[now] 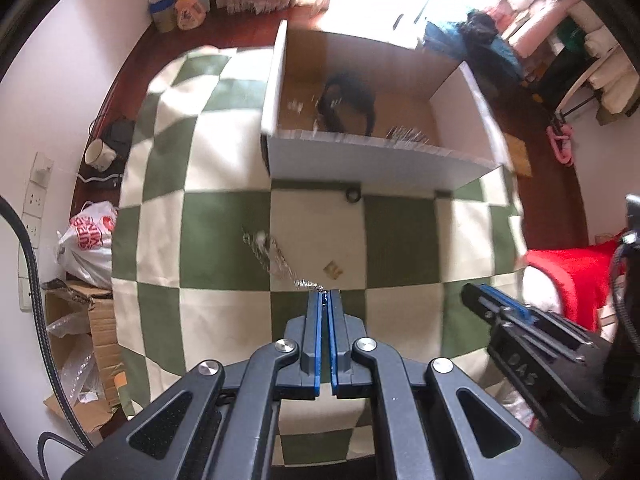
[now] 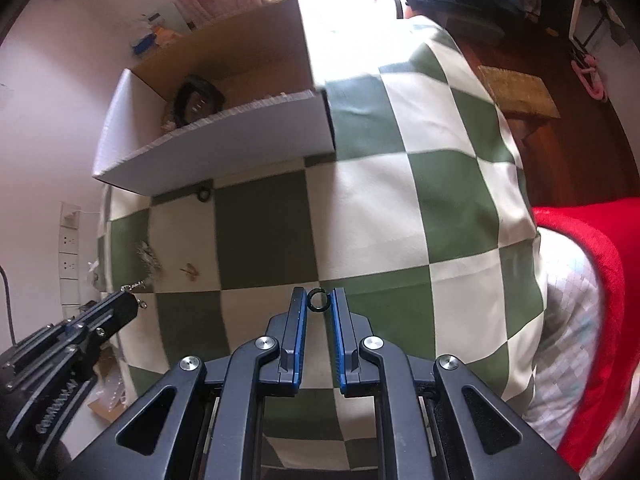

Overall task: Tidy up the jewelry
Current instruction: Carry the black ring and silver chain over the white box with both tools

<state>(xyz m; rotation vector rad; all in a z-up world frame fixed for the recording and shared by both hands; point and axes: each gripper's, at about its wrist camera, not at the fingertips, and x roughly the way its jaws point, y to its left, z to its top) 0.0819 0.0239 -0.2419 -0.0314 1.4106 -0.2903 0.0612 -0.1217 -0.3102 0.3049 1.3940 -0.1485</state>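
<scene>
My left gripper (image 1: 325,294) is shut on the end of a silver chain necklace (image 1: 276,256) that trails up and left over the checked cloth. It also shows in the right wrist view (image 2: 146,268). My right gripper (image 2: 319,300) has its jaws narrowly apart around a small black ring (image 2: 318,301); I cannot tell if the pads touch it. A second black ring (image 1: 353,195) lies by the front wall of the white cardboard box (image 1: 380,160), which holds a dark bracelet (image 1: 348,104) and small silver pieces. A small gold piece (image 1: 333,270) lies on the cloth.
The green and cream checked cloth (image 2: 440,200) covers the table. A red garment (image 2: 592,280) lies at the right edge. Bags and cardboard (image 1: 88,240) stand on the floor to the left. My right gripper shows in the left wrist view (image 1: 480,300).
</scene>
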